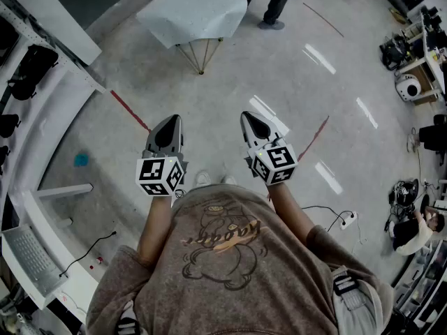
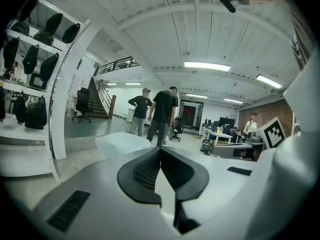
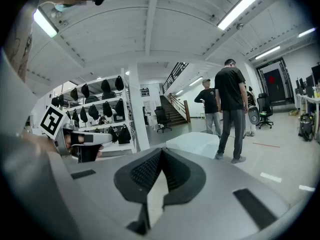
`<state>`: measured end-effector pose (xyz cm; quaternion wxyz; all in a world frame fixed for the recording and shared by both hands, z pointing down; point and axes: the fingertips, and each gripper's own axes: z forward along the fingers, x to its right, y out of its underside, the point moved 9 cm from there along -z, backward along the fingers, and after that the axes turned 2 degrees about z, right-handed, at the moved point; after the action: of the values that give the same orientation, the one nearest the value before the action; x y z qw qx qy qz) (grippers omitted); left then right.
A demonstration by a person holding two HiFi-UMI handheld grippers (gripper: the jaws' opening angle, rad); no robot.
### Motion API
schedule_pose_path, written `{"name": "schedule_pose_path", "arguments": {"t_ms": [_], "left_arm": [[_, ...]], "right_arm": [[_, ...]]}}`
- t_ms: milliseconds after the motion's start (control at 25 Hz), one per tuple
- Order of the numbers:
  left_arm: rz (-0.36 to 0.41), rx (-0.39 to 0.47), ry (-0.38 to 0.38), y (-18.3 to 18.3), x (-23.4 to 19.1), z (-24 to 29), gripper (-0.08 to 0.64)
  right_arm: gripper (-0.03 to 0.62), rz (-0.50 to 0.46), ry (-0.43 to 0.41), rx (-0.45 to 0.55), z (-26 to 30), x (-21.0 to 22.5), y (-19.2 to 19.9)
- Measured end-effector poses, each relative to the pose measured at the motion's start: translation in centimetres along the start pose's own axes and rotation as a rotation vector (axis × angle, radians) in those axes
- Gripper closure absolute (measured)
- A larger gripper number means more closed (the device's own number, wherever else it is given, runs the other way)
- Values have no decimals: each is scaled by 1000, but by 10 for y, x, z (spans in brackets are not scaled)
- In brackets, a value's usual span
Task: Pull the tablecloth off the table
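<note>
A small table draped in a white tablecloth (image 1: 192,9) stands on thin metal legs (image 1: 201,54) well ahead of me on the floor. It also lies beyond the jaws as a pale slab, the tablecloth (image 2: 120,143) in the left gripper view and the tablecloth (image 3: 200,143) in the right gripper view. My left gripper (image 1: 167,121) and right gripper (image 1: 250,117) are held side by side in front of my chest, far short of the table. Both are shut with nothing between the jaws, as seen on the left gripper (image 2: 160,149) and the right gripper (image 3: 161,150).
Two people (image 2: 157,114) stand just behind the table. White shelving (image 1: 49,96) with black bags runs along the left. Desks, gear and a seated person (image 1: 419,229) line the right side. A cable and power strip (image 1: 342,220) lie on the floor at my right.
</note>
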<state>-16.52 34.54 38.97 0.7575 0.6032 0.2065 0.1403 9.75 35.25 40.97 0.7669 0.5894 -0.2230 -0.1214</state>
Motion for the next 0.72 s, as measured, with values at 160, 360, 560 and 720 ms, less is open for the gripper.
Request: {"name": "schedule_pose_path", "arguments": {"t_ms": [160, 360, 560, 720], "left_arm": [[-3, -1, 10, -2, -12, 8, 541], [4, -5, 43, -4, -37, 17, 541], [13, -11, 83, -5, -56, 27, 541], [8, -17, 95, -6, -65, 36, 541]], "right_arm": [[584, 18, 1, 6, 15, -2, -1], [584, 29, 37, 5, 35, -9, 2], [584, 37, 69, 13, 50, -15, 1], [584, 48, 78, 5, 57, -17, 1]]}}
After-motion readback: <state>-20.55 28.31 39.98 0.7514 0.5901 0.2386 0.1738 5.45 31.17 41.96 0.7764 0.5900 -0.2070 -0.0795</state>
